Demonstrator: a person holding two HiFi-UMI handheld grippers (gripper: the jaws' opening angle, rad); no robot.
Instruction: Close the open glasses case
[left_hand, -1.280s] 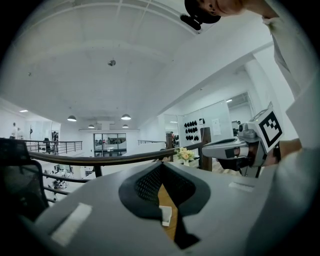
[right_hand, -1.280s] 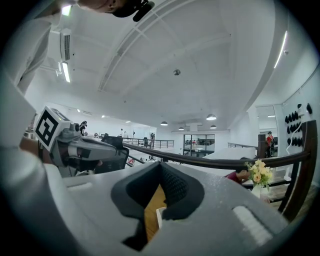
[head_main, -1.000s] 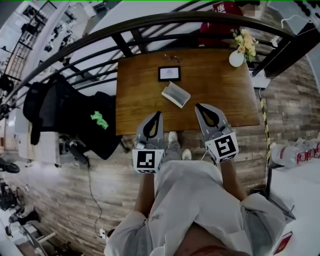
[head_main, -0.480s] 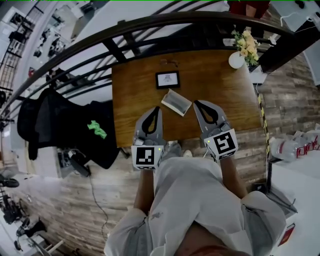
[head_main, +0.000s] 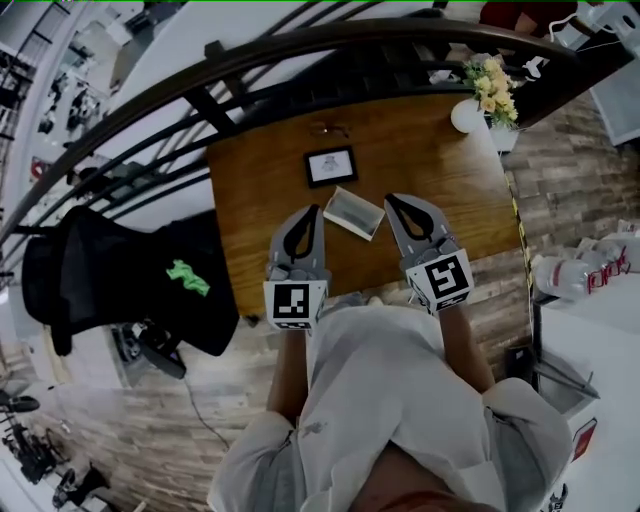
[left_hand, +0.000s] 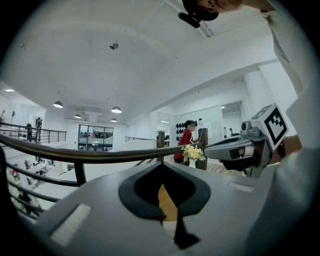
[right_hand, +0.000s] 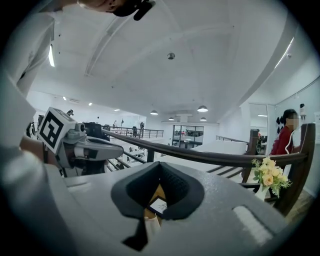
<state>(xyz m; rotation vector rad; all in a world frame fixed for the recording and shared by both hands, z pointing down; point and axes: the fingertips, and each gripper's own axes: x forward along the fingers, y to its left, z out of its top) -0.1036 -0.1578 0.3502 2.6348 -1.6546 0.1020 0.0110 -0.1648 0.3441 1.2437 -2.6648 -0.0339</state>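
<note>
Your left gripper (head_main: 312, 211) hangs over the near part of the counter (head_main: 250, 200) with its jaws pressed together at the tips and nothing held. Its own view shows only bare wood through the padded gap. Your right gripper (head_main: 391, 199) is the same, tips meeting and empty, and through its gap you can see the small black frame (right_hand: 158, 205) farther back on the counter.

You hold the two level and side by side, pointing away from you, so the open glasses case (head_main: 352, 212) sits between them, just beside their tips. That reads as a ready stance: neither gripper touches the case yet, and either one can reach it.

The case lies near the middle of the counter, turned at an angle with its pale inside facing up, so the lid is plainly not down. I cannot tell which long side carries the hinge. A pair of glasses (head_main: 330, 129) lies at the far edge and a vase of flowers (head_main: 467, 116) stands at the far right corner, both well apart from the case and out of your way.

Closed tips give you a blunt point for pushing, which suits a lid that must be tipped over and pressed, not pinched. I judge it wise to steady the base with one gripper and fold the lid with the other, because a light case on smooth wood may slide if pushed unbraced.
</note>
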